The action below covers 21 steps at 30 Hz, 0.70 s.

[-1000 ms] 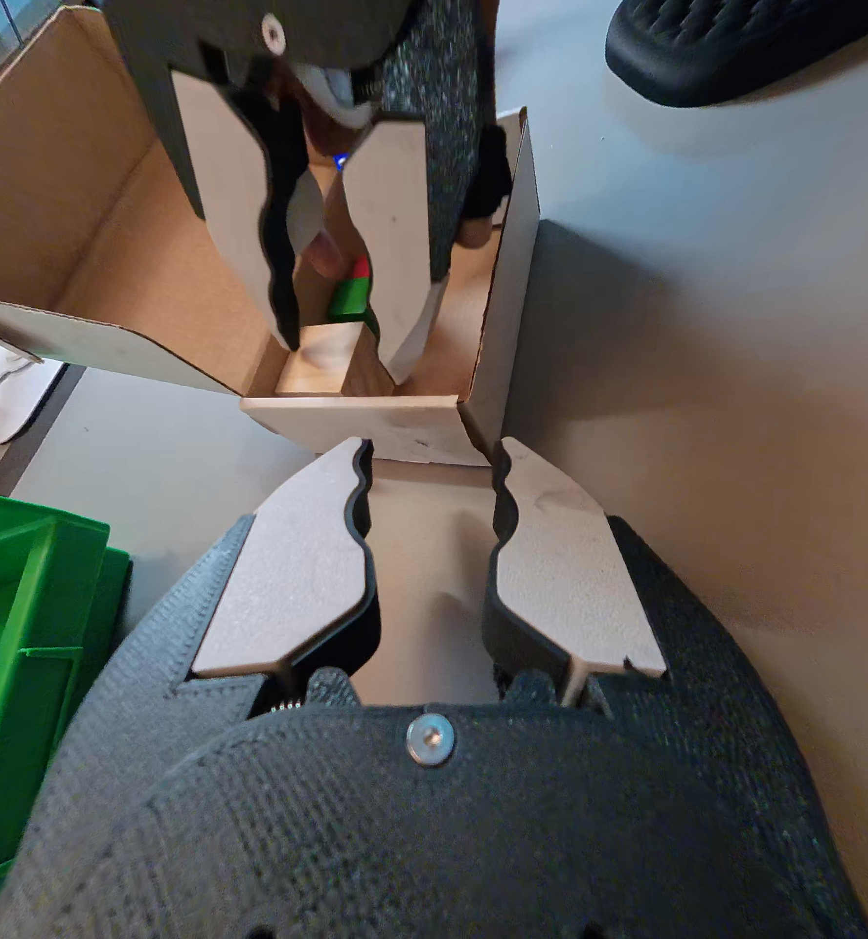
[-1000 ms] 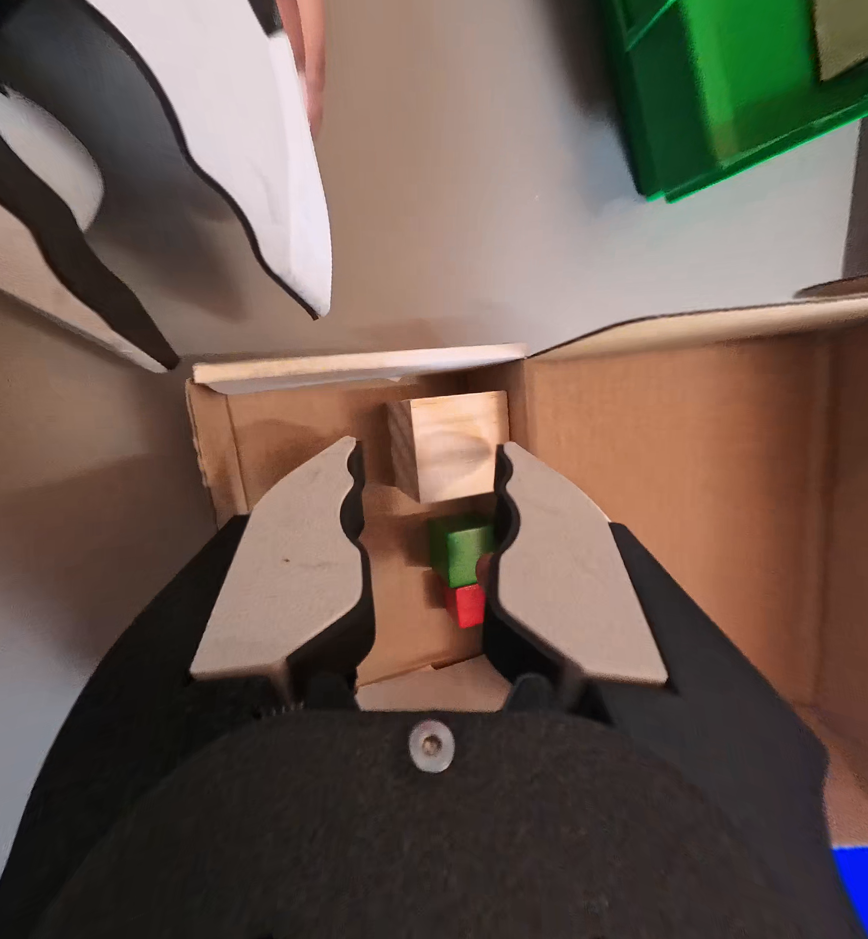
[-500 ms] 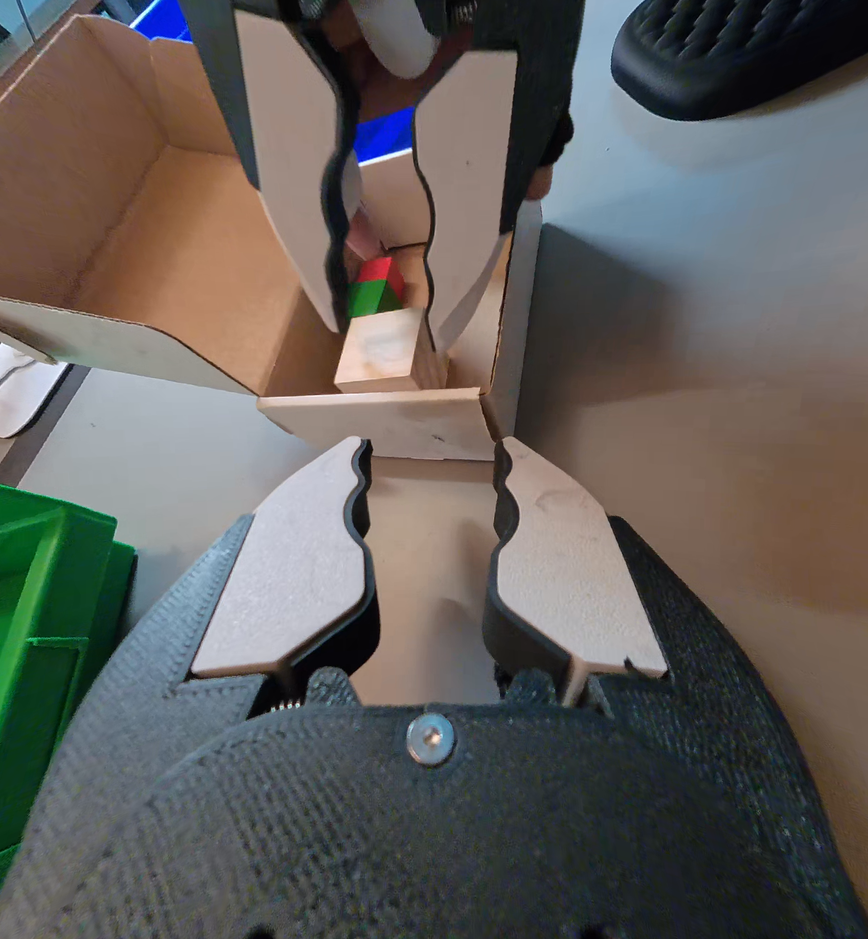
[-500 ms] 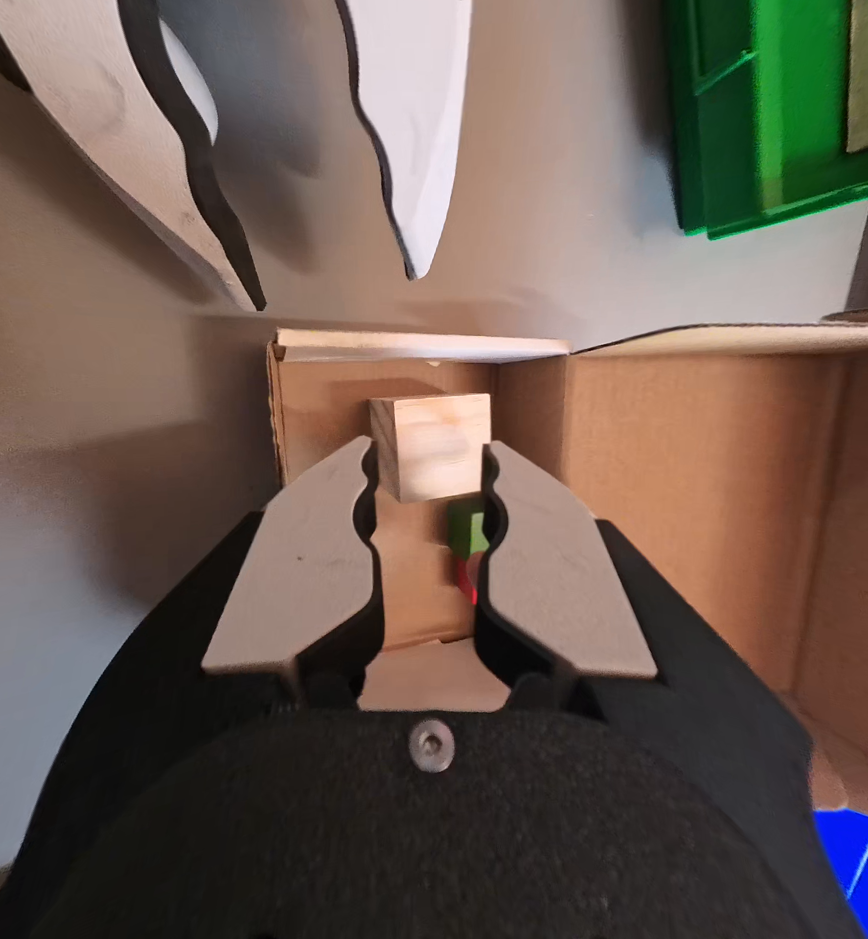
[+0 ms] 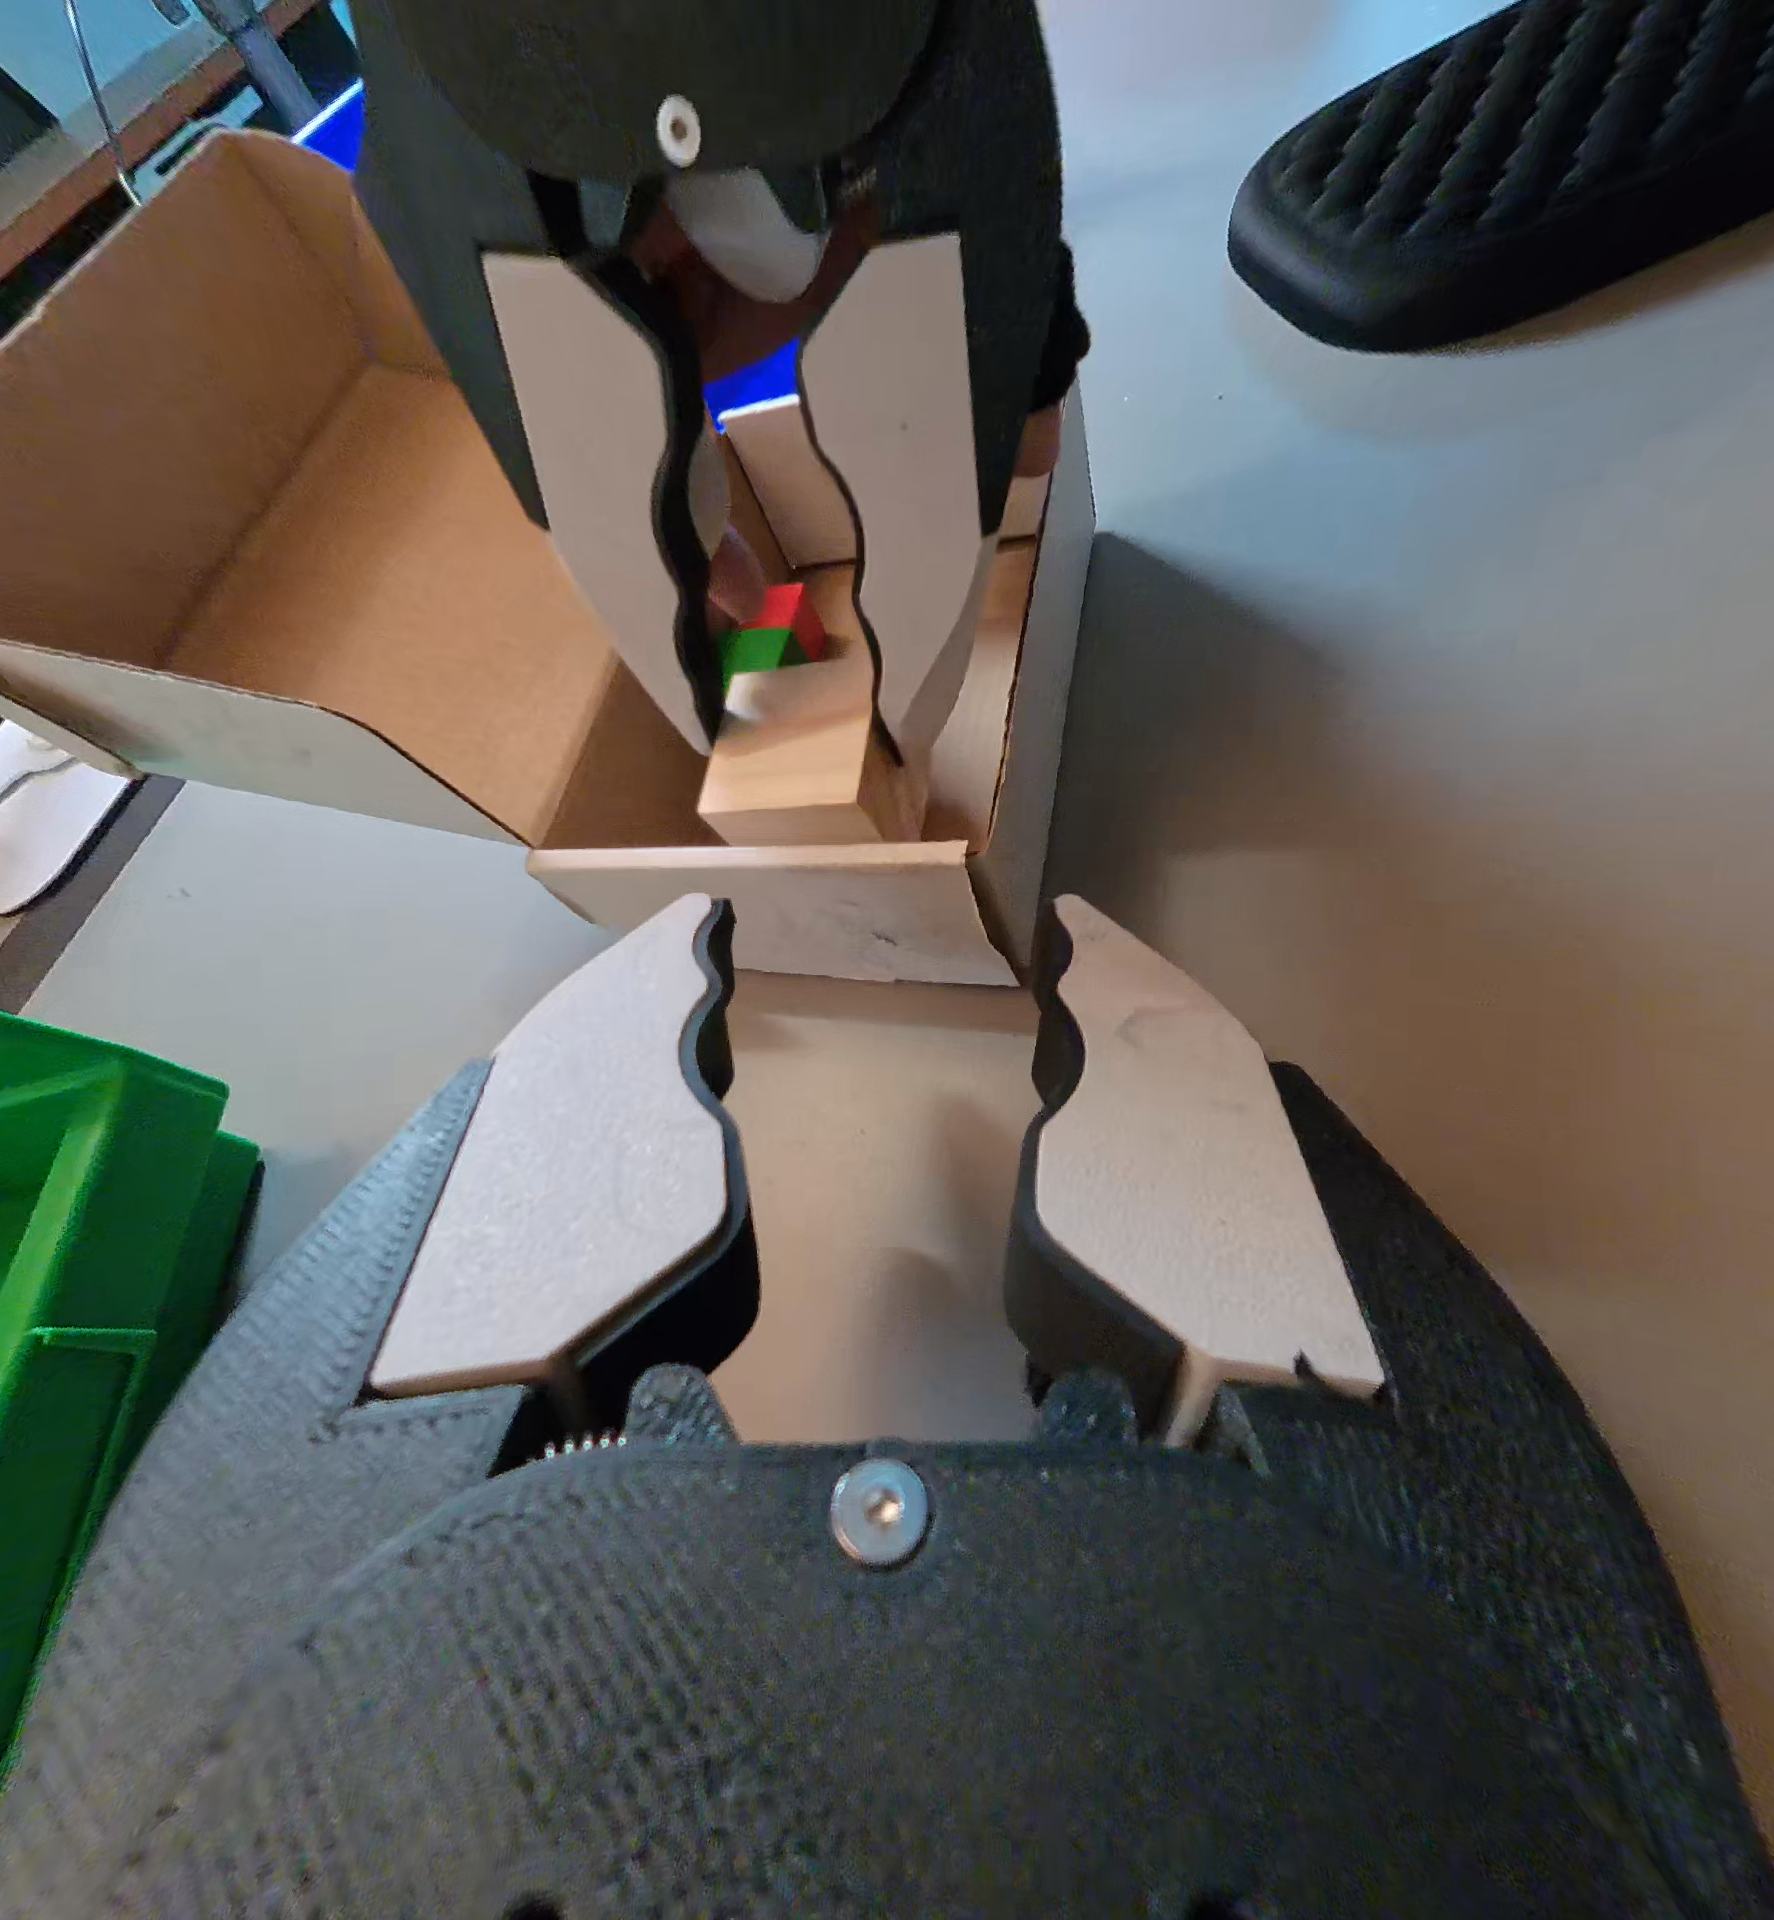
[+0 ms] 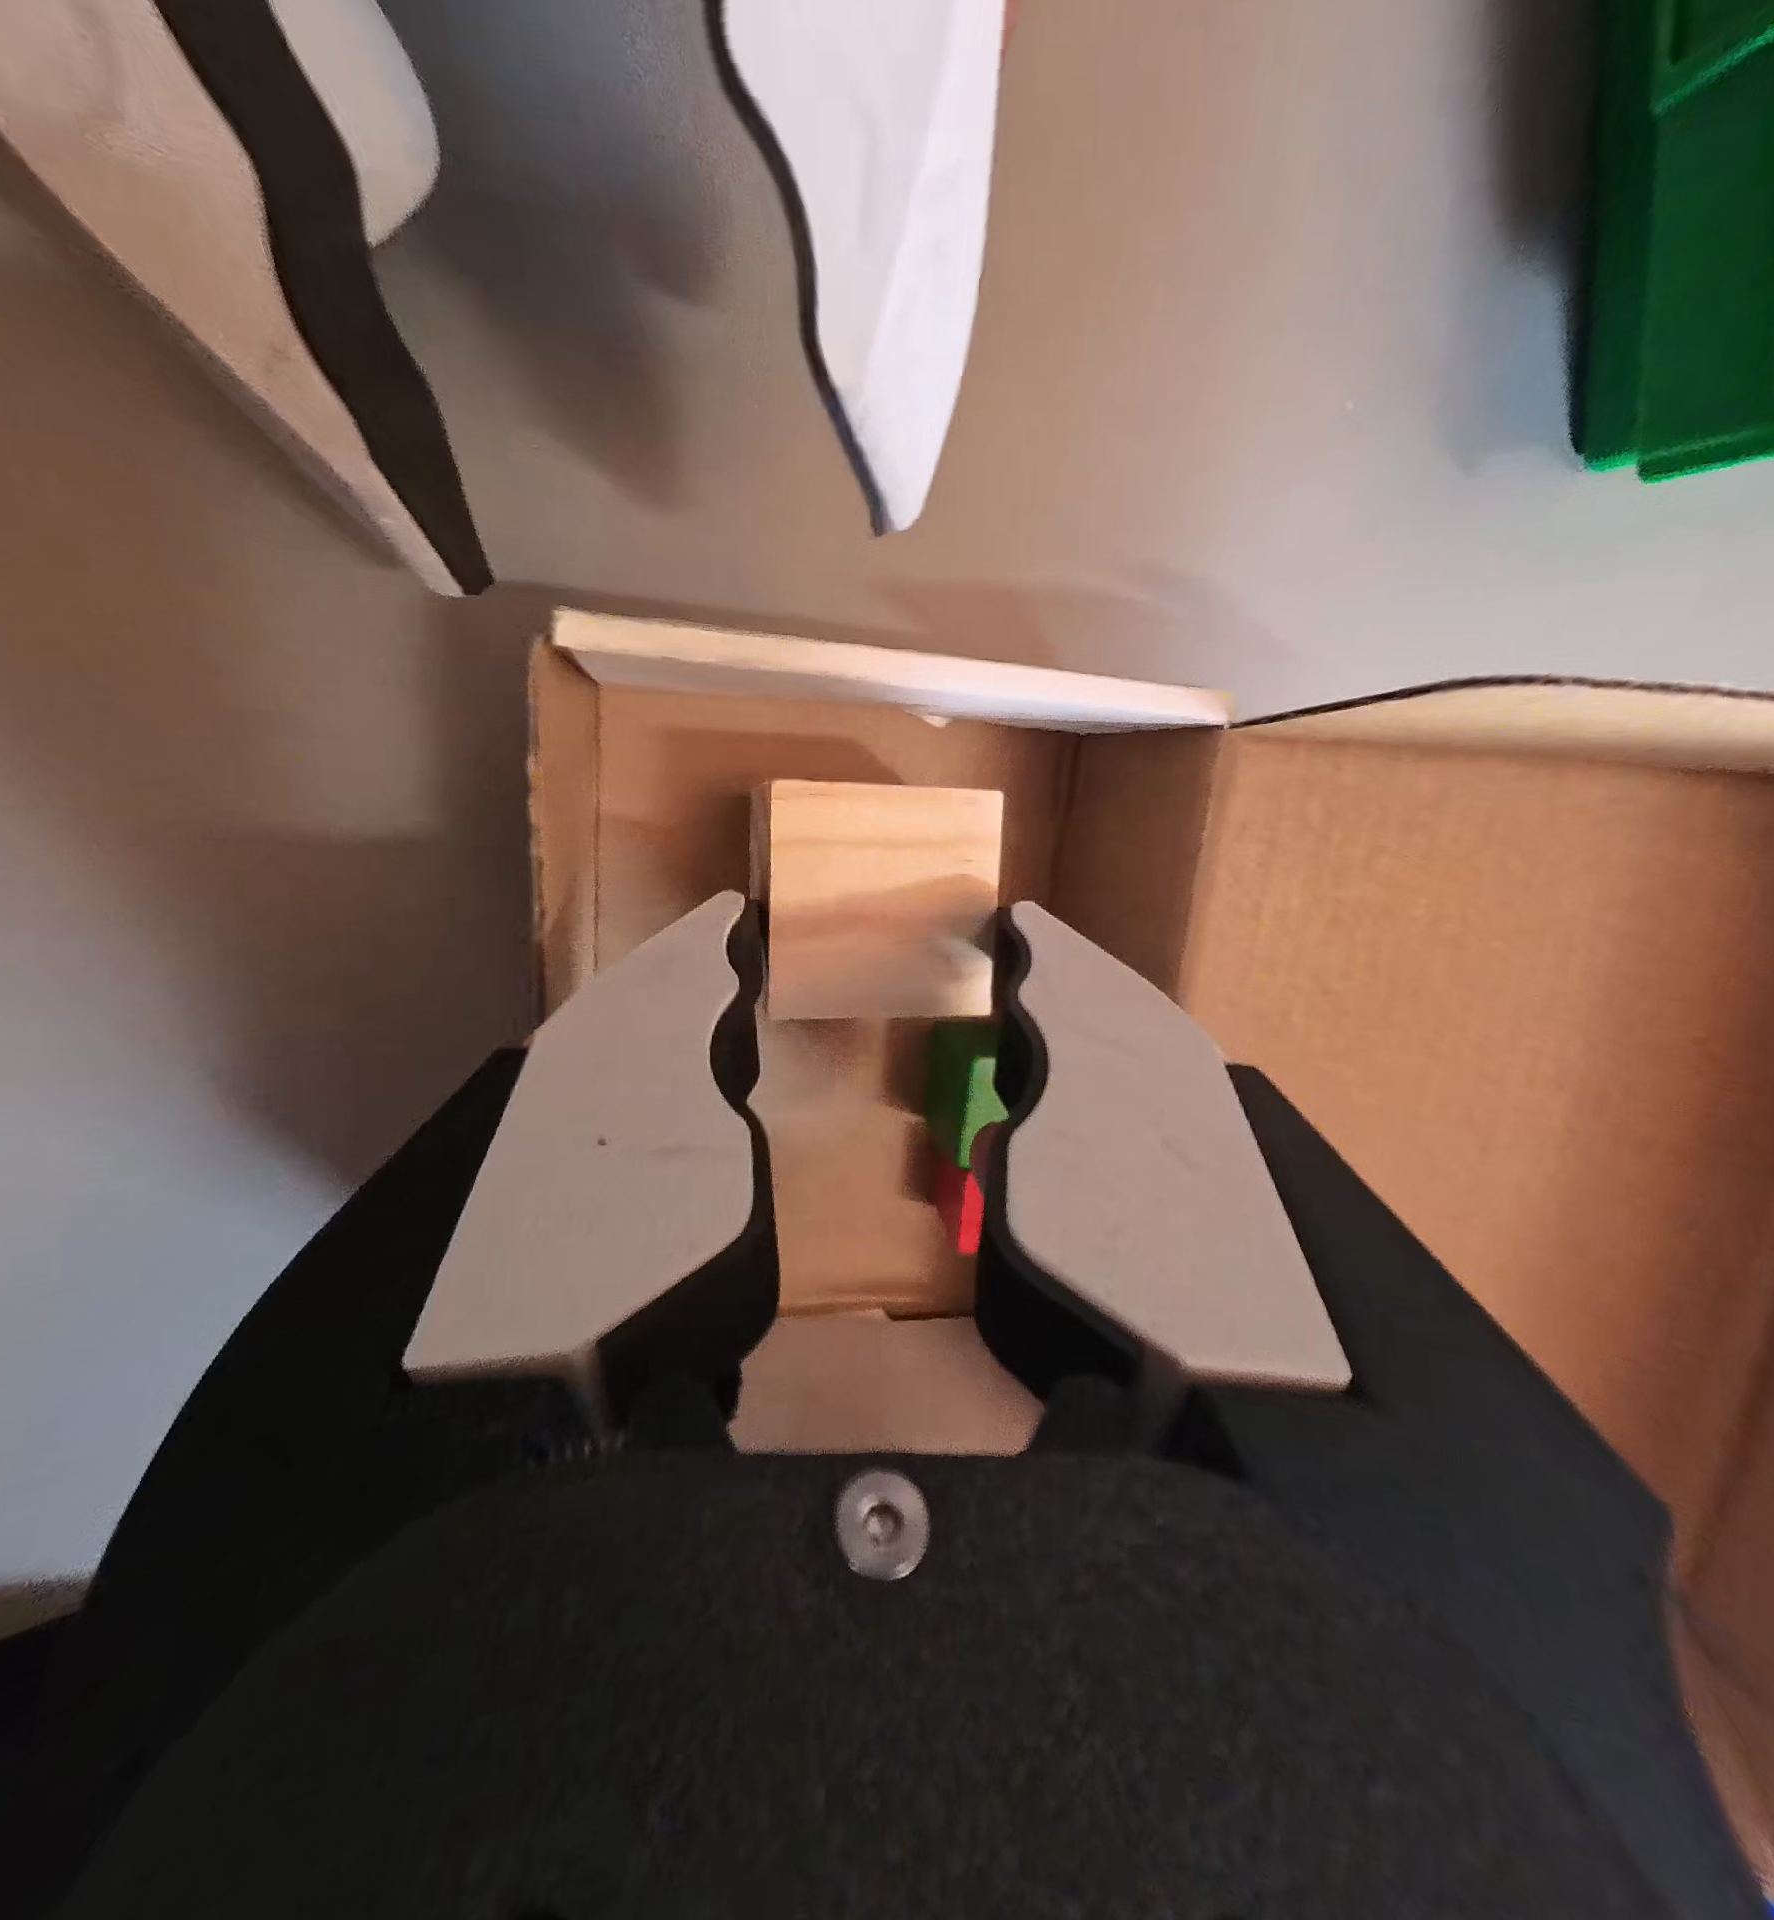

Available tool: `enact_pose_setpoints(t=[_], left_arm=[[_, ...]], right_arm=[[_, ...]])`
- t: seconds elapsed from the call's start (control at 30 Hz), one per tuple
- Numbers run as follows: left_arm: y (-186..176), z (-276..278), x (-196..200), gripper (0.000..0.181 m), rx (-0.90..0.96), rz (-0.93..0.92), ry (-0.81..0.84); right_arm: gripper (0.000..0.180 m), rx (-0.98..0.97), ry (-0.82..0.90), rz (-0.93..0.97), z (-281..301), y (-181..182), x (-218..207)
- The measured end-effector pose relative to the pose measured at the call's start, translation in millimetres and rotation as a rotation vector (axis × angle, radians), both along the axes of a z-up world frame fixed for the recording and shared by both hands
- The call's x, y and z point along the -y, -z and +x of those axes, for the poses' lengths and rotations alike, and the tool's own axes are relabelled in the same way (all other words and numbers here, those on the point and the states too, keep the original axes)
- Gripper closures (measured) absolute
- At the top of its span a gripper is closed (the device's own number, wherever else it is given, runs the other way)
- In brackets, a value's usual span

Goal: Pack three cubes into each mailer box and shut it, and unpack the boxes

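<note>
Inside one mailer box (image 6: 1485, 1039): three cubes, wooden (image 6: 878, 904), green (image 6: 956, 1086), red (image 6: 956, 1210).

The smooth grey table (image 5: 1434, 831) carries an open brown cardboard mailer box (image 5: 239, 582) ahead of the left fingers (image 5: 592, 1143), and a green plastic bin (image 5: 41, 1247) left of them.

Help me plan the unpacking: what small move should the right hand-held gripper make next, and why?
Probably close on the wooden cube. The right hand-held gripper is open inside the mailer box with its fingertips on either side of that cube, while the green cube and red cube lie lower beside it.
</note>
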<state>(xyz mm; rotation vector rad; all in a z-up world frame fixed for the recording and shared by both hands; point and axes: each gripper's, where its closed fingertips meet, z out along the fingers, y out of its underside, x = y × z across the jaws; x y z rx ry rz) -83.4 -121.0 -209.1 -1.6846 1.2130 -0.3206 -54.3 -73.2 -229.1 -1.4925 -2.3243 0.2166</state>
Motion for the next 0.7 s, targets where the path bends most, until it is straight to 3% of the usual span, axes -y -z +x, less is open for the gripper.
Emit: enact_pose_setpoints(t=[0.03,0.23,0.43,0.57,0.7], left_arm=[[-1.7,0.5,0.3,0.125,0.01,-0.003,-0.003],[-14.2,3.6,-0.7,0.124,0.087,-0.054,-0.053],[-32.9,5.0,-3.2,0.124,0.221,-0.097,-0.148],[-43.2,3.9,-3.6,0.126,0.286,-0.085,-0.22],[-49.3,2.4,-3.1,0.123,0.329,-0.069,-0.283]], right_arm=[[0.138,-0.019,-0.007,-0.005,0.5,-5.5,2.1],[0.138,-0.169,0.032,0.018,15.9,-68.8,-8.1],[0.137,-0.272,0.182,0.109,60.6,-136.9,-61.6],[0.137,-0.266,0.318,0.149,99.5,-149.2,-114.9],[0.137,-0.217,0.44,0.149,133.3,-129.2,-168.8]])
